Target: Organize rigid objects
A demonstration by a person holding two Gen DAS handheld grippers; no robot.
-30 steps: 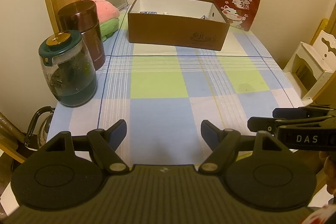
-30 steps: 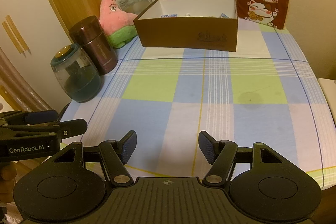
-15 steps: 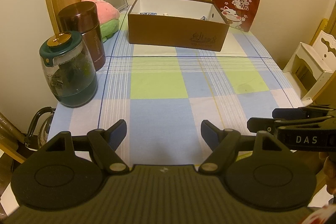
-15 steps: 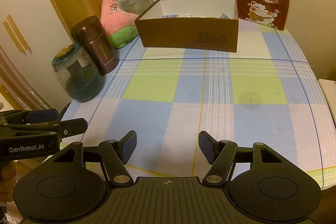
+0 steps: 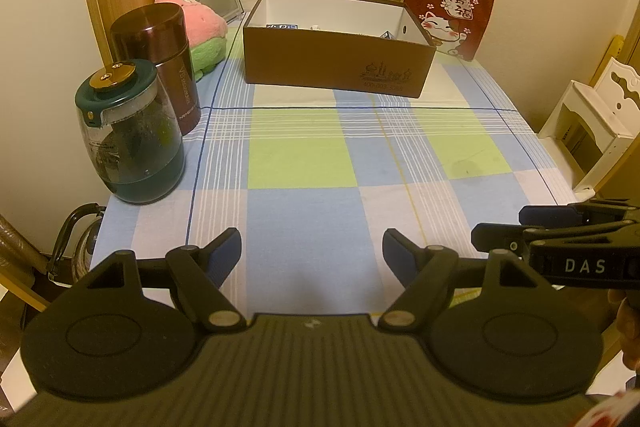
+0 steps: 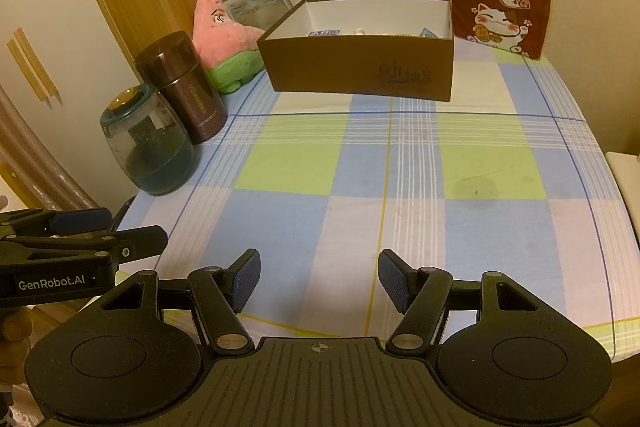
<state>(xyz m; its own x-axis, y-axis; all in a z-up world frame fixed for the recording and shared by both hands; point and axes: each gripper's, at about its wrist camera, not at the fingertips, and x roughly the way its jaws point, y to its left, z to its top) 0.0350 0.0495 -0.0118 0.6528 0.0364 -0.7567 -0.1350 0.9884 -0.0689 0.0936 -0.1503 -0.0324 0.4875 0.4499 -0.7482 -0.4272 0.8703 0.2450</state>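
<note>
Nothing has moved since the earlier frames: both tongs hang in the same place over the near edge of the tabletop, which is covered in a blue, green and white checked cloth. The left tongs are spread and empty, and so are the right tongs.

The rigid objects seem to be gathered already: small items, one with a blue printed face, lie low inside the open brown cardboard box at the far side, while the cloth in front of it carries nothing loose. The task looks finished or not yet begun.

If anything remains, it is likely the dark maroon metal flask or the teal-lidded glass jug at the left edge. Either is wide and smooth, so the tongs should open fully, close low on the body and lift it upright.

The right tool reads "DAS", the left "GenRobot.AI". The box front carries a small printed emblem, too fine to read.
</note>
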